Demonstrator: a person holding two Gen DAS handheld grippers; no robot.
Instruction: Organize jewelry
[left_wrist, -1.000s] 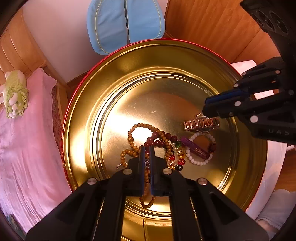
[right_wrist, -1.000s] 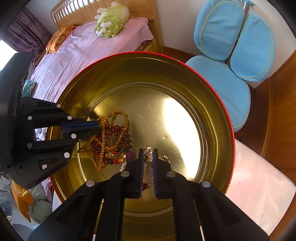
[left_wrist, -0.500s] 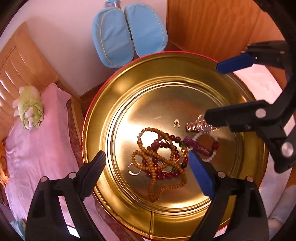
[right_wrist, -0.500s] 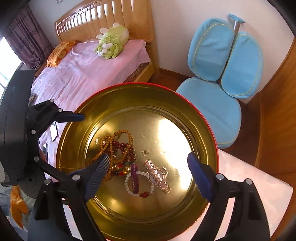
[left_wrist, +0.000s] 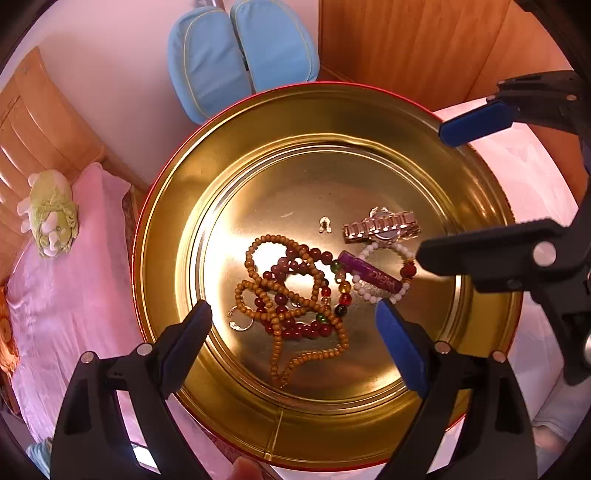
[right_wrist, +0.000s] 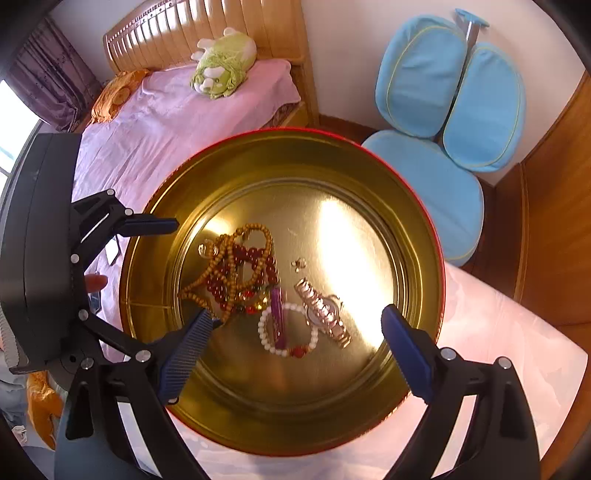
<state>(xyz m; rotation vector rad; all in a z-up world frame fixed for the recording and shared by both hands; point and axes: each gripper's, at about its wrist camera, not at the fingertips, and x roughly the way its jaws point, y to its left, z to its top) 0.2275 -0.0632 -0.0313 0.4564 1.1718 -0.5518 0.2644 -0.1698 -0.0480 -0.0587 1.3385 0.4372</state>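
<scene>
One round gold tin is counted, lying ahead of both grippers. Inside it are counted: one wooden bead strand, one dark red bead strand tangled with it, one white bead bracelet, one purple tube laid across that bracelet, one rose-gold watch, one small ring and one small clasp-like piece. Two grippers are counted, the left gripper and the right gripper, each with two fingers set wide apart. Beyond the tin, one plush toy and one blue chair are counted.
</scene>
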